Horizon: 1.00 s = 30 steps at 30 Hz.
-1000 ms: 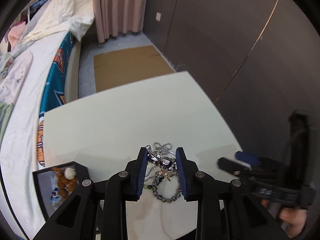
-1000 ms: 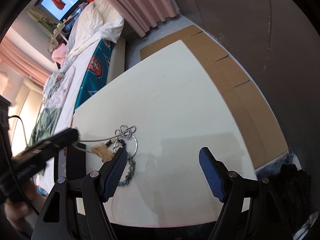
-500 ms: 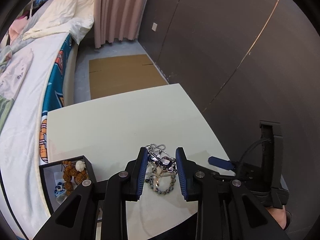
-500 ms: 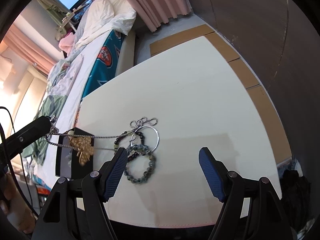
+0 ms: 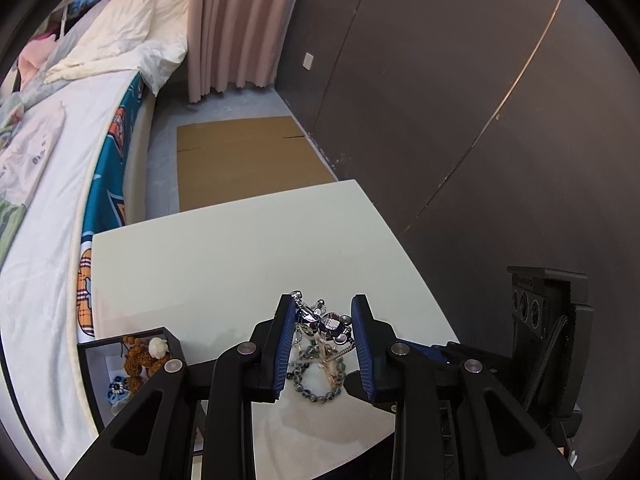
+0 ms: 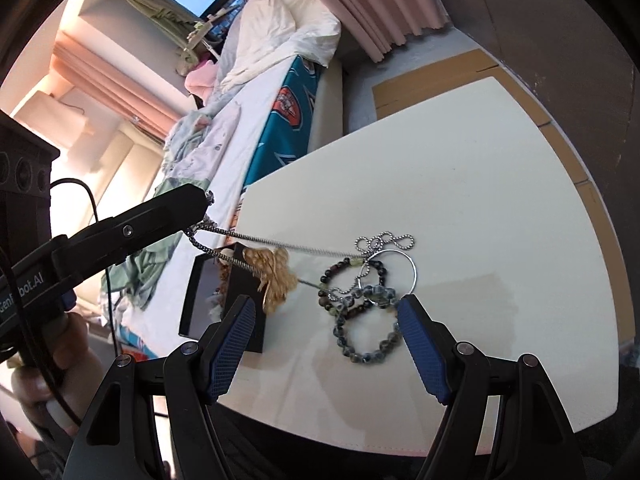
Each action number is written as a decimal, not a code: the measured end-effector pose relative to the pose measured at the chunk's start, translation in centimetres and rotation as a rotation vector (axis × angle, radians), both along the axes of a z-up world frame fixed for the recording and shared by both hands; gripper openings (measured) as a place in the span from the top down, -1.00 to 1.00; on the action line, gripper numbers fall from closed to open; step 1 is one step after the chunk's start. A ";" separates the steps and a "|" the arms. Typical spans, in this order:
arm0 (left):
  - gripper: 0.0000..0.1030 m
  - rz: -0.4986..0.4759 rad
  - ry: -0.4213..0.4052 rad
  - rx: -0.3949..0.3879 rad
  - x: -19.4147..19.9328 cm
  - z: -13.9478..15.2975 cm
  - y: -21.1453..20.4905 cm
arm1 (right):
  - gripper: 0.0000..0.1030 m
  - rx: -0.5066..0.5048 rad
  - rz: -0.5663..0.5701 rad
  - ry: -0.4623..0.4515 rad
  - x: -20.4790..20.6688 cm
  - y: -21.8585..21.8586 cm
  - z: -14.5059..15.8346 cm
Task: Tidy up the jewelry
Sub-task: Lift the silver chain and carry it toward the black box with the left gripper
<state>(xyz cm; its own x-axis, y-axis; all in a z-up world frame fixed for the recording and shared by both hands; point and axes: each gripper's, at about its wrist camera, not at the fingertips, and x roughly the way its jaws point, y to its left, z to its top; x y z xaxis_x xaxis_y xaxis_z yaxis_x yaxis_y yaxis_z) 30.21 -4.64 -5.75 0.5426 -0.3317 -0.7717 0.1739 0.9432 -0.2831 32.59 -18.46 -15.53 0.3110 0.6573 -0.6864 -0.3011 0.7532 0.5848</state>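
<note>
Left fingers (image 6: 192, 204) pinching silver chain (image 6: 280, 246), angled down; right fingers (image 6: 324, 344) wide, empty

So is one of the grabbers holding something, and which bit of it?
The left gripper pinches the silver chain necklace at its end loop; the gold pendant dangles below. The right gripper holds nothing.

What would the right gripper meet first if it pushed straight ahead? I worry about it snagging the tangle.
Probably the grey beaded bracelet on the table, lying between the open right gripper fingers; depth is unclear.
</note>
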 end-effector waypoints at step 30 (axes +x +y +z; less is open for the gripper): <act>0.43 0.024 -0.061 -0.176 -5.0 4.6 6.6 | 0.79 0.183 0.231 -0.128 -2.8 5.7 2.7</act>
